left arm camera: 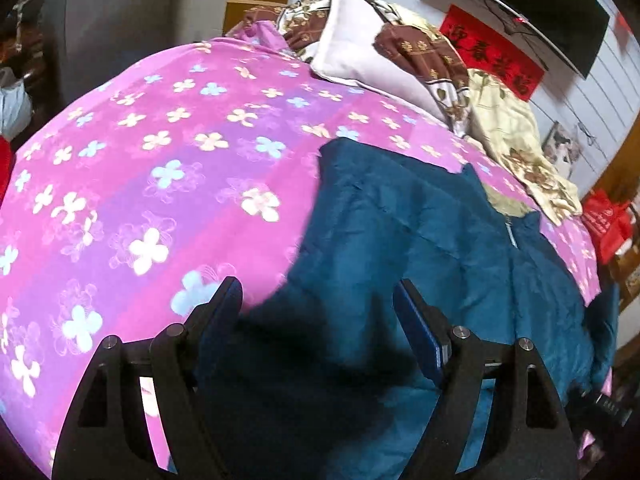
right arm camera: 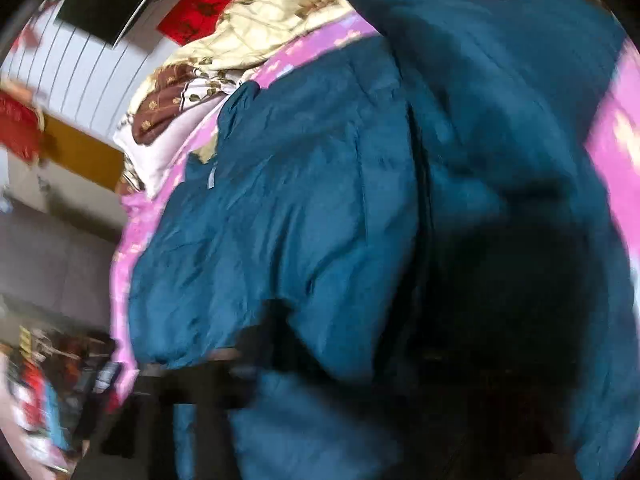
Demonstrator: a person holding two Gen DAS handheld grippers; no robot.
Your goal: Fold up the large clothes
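Fabric of the teal jacket lies spread on the pink floral bedsheet, the left gripper hovering spread above its near edge, so pinch one layer cleanly; the right gripper's state I cannot tell through blur.
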